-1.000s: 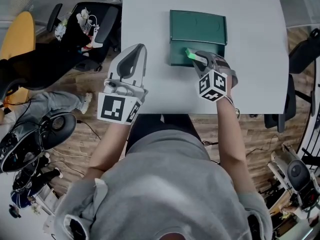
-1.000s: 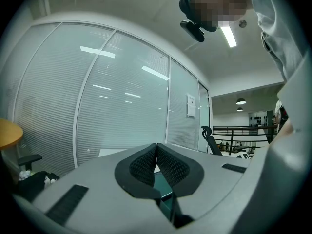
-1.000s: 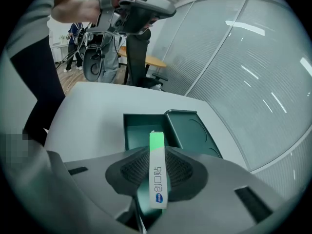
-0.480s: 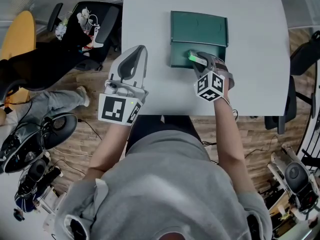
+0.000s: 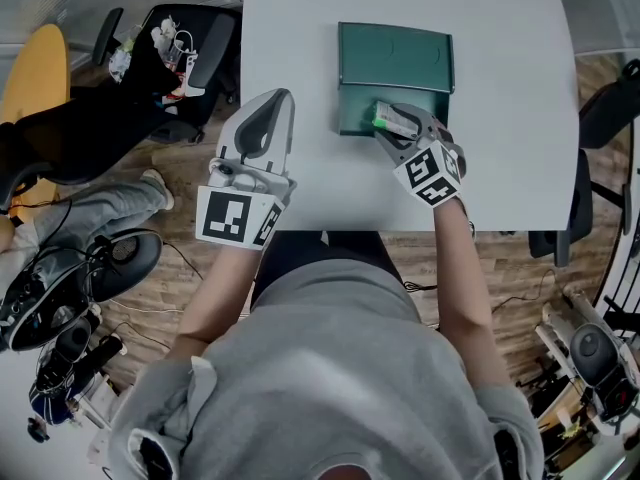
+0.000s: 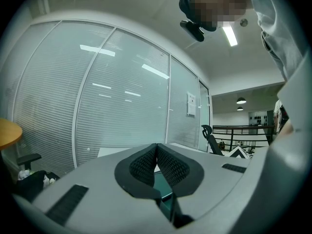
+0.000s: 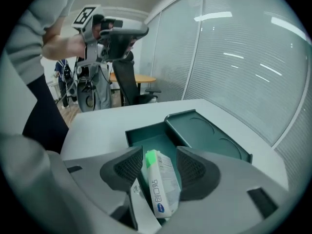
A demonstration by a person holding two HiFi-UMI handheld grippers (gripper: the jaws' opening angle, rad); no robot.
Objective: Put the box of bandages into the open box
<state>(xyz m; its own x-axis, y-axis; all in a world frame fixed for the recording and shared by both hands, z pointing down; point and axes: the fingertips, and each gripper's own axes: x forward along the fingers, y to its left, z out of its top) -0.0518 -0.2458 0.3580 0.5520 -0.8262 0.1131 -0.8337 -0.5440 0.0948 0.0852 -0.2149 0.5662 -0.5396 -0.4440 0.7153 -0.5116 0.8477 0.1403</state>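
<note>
A dark green open box (image 5: 352, 114) stands on the white table (image 5: 510, 118), its lid (image 5: 396, 56) folded back on the far side. The small white box of bandages (image 5: 391, 120) with a green end sits at the tray's near right corner. My right gripper (image 5: 393, 128) tilts down over it. Its jaws have just been opening, and the box of bandages (image 7: 159, 184) stands loose between the right gripper's (image 7: 161, 165) pads above the tray (image 7: 146, 136). My left gripper (image 5: 274, 96) hovers at the table's near left edge, shut and holding nothing, as the left gripper view (image 6: 157, 152) confirms.
A black office chair (image 5: 185, 58) and a yellow round table (image 5: 35, 68) stand on the floor to the left. More chairs (image 5: 610, 108) stand at the right. The table's near edge runs just under both grippers.
The right gripper has rolled and its jaws have spread apart, so the box of bandages is no longer pinched. The left gripper has stayed where it was.
</note>
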